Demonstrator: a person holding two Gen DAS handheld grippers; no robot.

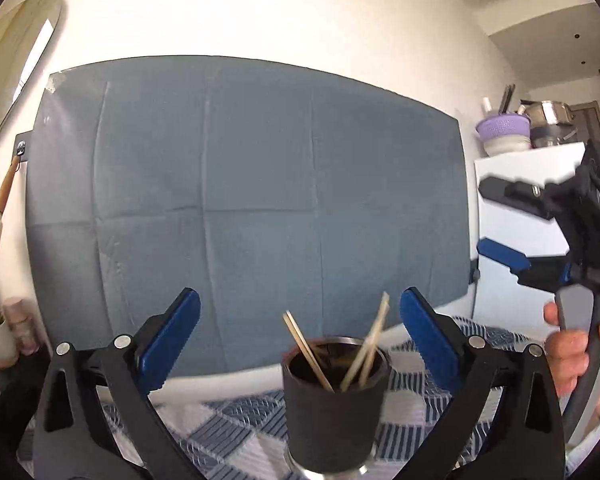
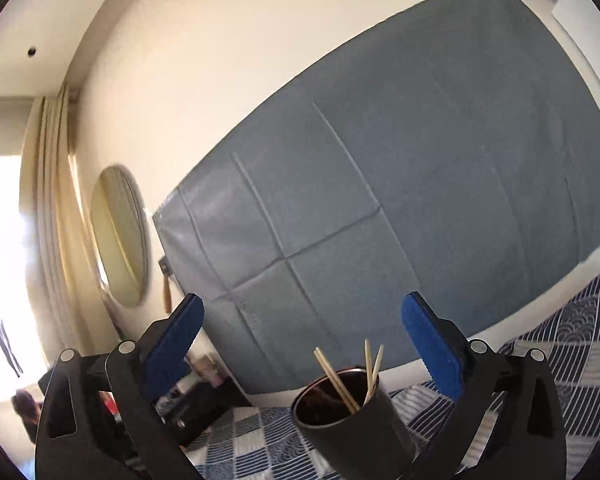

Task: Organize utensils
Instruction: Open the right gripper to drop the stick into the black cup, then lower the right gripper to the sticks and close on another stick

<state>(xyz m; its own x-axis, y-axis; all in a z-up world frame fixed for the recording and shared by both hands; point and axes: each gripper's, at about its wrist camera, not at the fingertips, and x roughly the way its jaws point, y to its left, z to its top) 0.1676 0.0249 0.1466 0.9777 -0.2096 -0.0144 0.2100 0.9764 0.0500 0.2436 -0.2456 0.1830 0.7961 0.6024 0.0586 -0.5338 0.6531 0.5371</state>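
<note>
The left gripper has its jaws spread wide, the two blue pads well apart and gripping nothing. A dark cup stands low between them at 6 o'clock in the left wrist view, clear of both pads. The right gripper is likewise wide open and empty-handed; in its own view the same cup sits between the jaws toward 6 o'clock, touching neither pad.

From the left wrist view, the right gripper also appears at 3 o'clock, its two fingers parted, held by a hand at about 4 o'clock.

There is one cup, and in it chopsticks: four thin sticks can be made out in the left view, two leaning toward 11 o'clock and two toward 1 o'clock. The right view also shows four tips above the rim.

The cup is black on the outside with a shiny metal rim and a dark inside. The chopsticks are pale, wood-coloured and slender, standing tilted with their ends well above the rim. The cup rests on a table covered with a blue-and-white patterned cloth, in front of a grey-blue sheet hanging on the wall.
</note>
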